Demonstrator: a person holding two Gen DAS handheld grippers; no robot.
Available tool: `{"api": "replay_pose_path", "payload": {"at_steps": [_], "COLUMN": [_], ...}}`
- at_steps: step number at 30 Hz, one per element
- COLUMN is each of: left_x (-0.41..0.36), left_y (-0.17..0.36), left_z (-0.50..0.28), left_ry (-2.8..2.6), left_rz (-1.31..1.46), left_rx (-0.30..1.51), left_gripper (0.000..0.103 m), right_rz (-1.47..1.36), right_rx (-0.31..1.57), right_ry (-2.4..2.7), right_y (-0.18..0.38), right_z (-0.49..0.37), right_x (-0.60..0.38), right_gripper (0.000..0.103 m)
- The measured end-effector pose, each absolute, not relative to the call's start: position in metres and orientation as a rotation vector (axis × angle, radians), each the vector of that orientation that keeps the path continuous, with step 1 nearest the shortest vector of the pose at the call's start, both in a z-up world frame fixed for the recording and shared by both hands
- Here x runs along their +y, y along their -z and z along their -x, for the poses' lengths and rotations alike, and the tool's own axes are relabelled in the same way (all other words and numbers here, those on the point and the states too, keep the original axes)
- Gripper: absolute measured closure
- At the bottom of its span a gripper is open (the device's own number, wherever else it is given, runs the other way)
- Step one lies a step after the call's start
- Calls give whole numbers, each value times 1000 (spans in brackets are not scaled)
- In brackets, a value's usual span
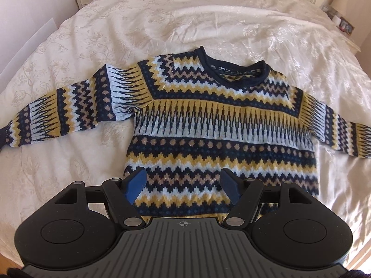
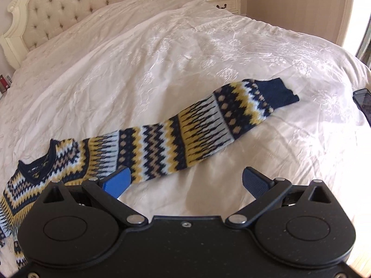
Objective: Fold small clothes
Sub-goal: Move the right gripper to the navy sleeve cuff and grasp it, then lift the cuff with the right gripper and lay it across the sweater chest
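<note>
A small knitted sweater [image 1: 208, 120] in navy, yellow, white and tan zigzags lies flat on the bed, front up, collar away from me, both sleeves spread out. My left gripper [image 1: 184, 186] hovers open above the sweater's lower hem, nothing between its blue pads. In the right wrist view the sweater's right sleeve [image 2: 197, 129] stretches out to a navy cuff [image 2: 277, 92]. My right gripper [image 2: 186, 184] is open, near the sleeve's lower edge, over bare bedspread and holding nothing.
The cream embroidered bedspread [image 1: 162, 23] covers the whole bed. A tufted headboard [image 2: 58, 7] stands at the far end, with nightstands [image 2: 228, 0] beside it. A dark phone [image 2: 364, 102] lies on the bed near the right edge.
</note>
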State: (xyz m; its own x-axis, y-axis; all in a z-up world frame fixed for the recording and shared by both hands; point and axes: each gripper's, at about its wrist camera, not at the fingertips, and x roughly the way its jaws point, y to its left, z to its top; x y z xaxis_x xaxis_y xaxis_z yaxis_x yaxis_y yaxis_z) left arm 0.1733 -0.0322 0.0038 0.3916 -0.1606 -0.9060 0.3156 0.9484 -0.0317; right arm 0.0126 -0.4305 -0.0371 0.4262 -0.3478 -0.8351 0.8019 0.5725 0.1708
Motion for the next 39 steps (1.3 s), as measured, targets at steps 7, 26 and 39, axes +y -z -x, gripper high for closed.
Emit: {"api": "replay_pose_path", "payload": {"at_steps": [7, 26, 39], "left_x": [-58, -108, -103], "left_y": [1, 3, 7], "left_z": [-157, -130, -136], "left_ry": [232, 164, 201], "left_rz": [-126, -166, -205], "left_rx": [1155, 1179, 1166], "left_gripper": [34, 34, 46], "right_rz": [-708, -1129, -889], "right_rx": [836, 647, 639], "right_ry": [833, 769, 649], "right_y": [56, 122, 61], "right_z": [4, 36, -3], "right_x": [-518, -620, -576], "right_gripper": [1, 33, 91]}}
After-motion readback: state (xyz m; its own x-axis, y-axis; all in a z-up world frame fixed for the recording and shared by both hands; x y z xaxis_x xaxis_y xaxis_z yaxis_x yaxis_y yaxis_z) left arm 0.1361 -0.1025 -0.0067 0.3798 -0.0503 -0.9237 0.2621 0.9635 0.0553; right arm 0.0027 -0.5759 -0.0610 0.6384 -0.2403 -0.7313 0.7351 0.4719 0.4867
